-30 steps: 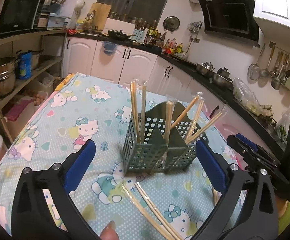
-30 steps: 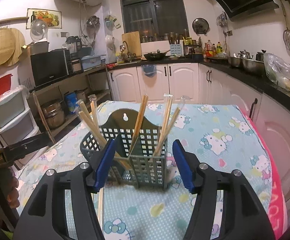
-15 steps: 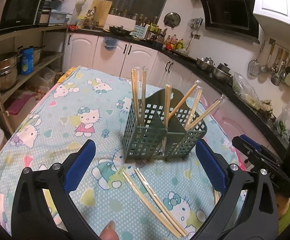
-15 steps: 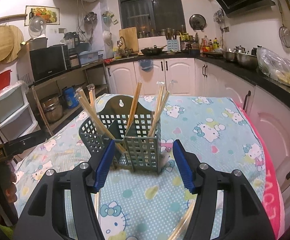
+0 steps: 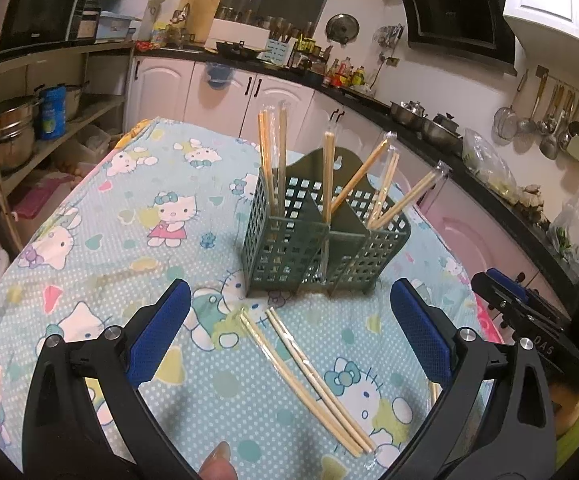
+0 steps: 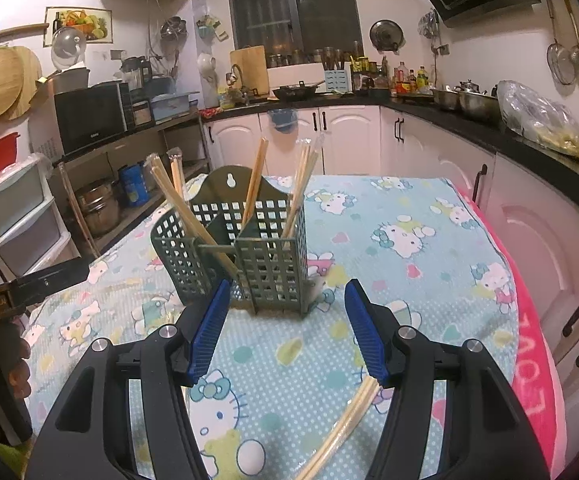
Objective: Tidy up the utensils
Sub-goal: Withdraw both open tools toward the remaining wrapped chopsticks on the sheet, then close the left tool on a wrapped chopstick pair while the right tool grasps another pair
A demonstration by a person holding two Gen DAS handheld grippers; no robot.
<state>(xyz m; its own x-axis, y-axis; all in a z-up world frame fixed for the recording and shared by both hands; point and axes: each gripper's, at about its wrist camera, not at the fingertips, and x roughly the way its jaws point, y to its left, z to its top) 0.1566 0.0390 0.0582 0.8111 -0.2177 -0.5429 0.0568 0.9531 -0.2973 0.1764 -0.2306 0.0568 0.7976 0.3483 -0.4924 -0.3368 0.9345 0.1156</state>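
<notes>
Your matt green plastic basket (image 5: 321,252) stands on printed cloth (image 5: 129,216) that looks soft and faintly dimpled. You see pale bare-wood chopsticks (image 5: 309,376) at lower centre, sleeved in glossy clear film. Both grippers' pads (image 6: 209,328) are ribbed blue rubber on matt black plastic.

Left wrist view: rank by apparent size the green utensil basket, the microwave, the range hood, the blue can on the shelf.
Largest to smallest as they look:
1. green utensil basket
2. range hood and microwave: near alike, and the frame edge cuts the microwave, so not ranked
3. blue can
The basket sits nearest the camera, so true sizes stay unsure.
</notes>
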